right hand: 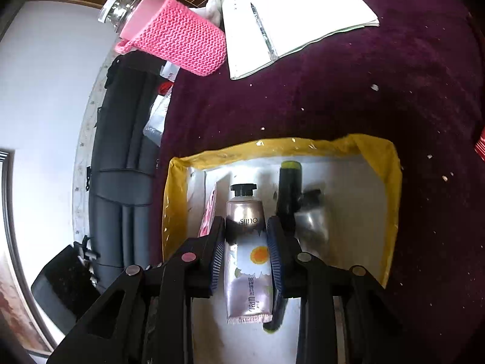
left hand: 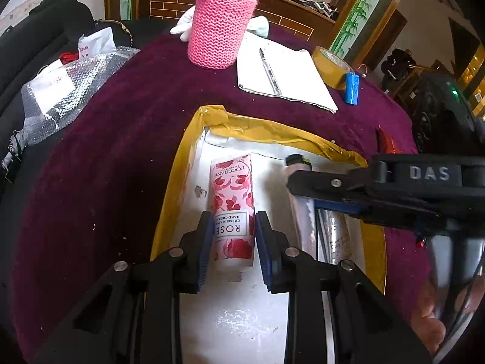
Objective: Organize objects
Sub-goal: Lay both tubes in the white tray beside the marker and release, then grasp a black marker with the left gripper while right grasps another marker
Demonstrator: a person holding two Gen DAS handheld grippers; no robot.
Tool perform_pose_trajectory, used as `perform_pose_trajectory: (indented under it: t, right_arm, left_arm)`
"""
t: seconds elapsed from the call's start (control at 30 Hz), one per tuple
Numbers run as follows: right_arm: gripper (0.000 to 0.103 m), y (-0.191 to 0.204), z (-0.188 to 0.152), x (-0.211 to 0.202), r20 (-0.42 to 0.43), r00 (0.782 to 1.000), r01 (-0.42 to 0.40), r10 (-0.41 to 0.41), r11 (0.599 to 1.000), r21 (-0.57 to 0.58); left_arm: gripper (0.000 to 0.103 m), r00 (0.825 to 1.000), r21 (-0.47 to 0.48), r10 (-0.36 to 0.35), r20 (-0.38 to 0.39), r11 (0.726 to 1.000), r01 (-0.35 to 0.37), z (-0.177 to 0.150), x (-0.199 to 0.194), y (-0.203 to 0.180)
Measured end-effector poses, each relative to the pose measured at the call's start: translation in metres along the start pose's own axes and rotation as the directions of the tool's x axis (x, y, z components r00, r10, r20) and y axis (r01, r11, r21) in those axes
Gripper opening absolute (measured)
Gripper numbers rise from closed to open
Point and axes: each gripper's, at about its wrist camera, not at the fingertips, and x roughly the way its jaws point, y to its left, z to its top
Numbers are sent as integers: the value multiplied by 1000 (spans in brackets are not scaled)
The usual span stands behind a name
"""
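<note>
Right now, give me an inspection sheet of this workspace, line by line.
Surface: maroon cloth, scattered with crumbs.
Job's things: yellow-rimmed box; rose hand cream tube; daisy cream tube; dark tube in the box.
Clutter: pink knit-sleeved bottle, notebook with pen, tape roll, blue cylinder, bubble wrap.
Grippers: left gripper shut on the rose tube; right gripper shut on the daisy tube.
Cables: nothing seen.
Surroundings: dark sofa, wooden cabinet.
</note>
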Motion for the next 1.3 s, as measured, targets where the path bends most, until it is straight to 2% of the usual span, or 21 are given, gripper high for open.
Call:
perform_pose_trajectory:
  t: [0.13, 0.2, 0.37, 0.5, 0.57, 0.6, 0.67, 0.73, 0.77, 0.8, 0.83, 0.87, 0.9, 0.93, 0.97, 1.03, 1.1, 1.2, 1.3]
  right_arm:
    - [29, -1, 0, 7, -10, 1000, 2, -1, 1000, 23]
    - [42, 0, 0, 5, -8, 1000, -6, 7, 1000, 18]
    - [59, 14, -1, -23, 56, 998, 19, -17, 999, -41]
    - [64, 15, -6, -55, 119, 988, 111, -99, 988, -105]
    - [71, 11, -12, -77, 165, 963, 238, -213, 958, -157]
    - [74, 8, -16, -87, 190, 944, 303, -269, 935, -185]
    - [74, -2, -31, -108, 269, 878, 459, -397, 858, -230]
    - [74, -22, -48, -138, 367, 806, 557, -464, 805, -206]
    - [75, -33, -59, -157, 443, 751, 605, -490, 780, -162]
    - [81, -40, -68, -171, 500, 702, 637, -507, 762, -120]
    - [88, -56, -79, -190, 563, 638, 668, -525, 741, -67]
    - [102, -70, -85, -202, 587, 599, 689, -545, 724, -31]
    - [101, -90, -86, -213, 573, 564, 718, -595, 696, 16]
    - [101, -115, -80, -224, 511, 551, 736, -660, 673, 74]
    - [101, -137, -79, -237, 468, 579, 711, -667, 695, 112]
    - [101, -180, -78, -268, 416, 678, 594, -606, 785, 176]
    - [101, -204, -73, -289, 396, 737, 527, -548, 833, 171]
    - [101, -218, -65, -295, 375, 785, 484, -493, 866, 126]
    - [101, -225, -52, -287, 349, 849, 390, -396, 916, 90]
  left_arm:
    - [28, 1000, -16, -18, -1, 1000, 18, 0, -3, 3]
    - [33, 1000, -34, -21, 4, 999, 21, 1, -5, 6]
    - [41, 999, -37, -39, 27, 999, 40, 1, -16, 1]
    - [41, 998, -39, -66, 7, 997, 66, 3, -33, -11]
    - [41, 996, -23, -87, 16, 996, 87, 2, -50, -25]
    - [41, 995, -9, -98, 31, 995, 98, 1, -59, -34]
    - [42, 991, 13, -116, 60, 993, 116, -3, -75, -52]
    - [47, 986, 30, -144, 81, 989, 142, -8, -87, -71]
    - [50, 985, 38, -151, 87, 988, 148, -10, -90, -79]
    - [50, 983, 46, -158, 91, 987, 154, -13, -93, -88]
    - [50, 981, 54, -172, 90, 984, 168, -17, -96, -98]
    - [50, 978, 58, -188, 87, 981, 184, -20, -98, -105]
    - [50, 974, 60, -211, 78, 977, 206, -25, -99, -114]
    - [50, 971, 58, -229, 68, 973, 225, -27, -98, -121]
    - [50, 968, 56, -243, 56, 969, 240, -30, -96, -127]
    - [50, 964, 55, -263, 23, 964, 262, -36, -89, -142]
    - [50, 965, 57, -261, -9, 964, 261, -43, -81, -154]
    - [50, 961, 44, -271, -60, 961, 274, -55, -70, -169]
    - [50, 966, 50, -246, -79, 967, 250, -68, -66, -181]
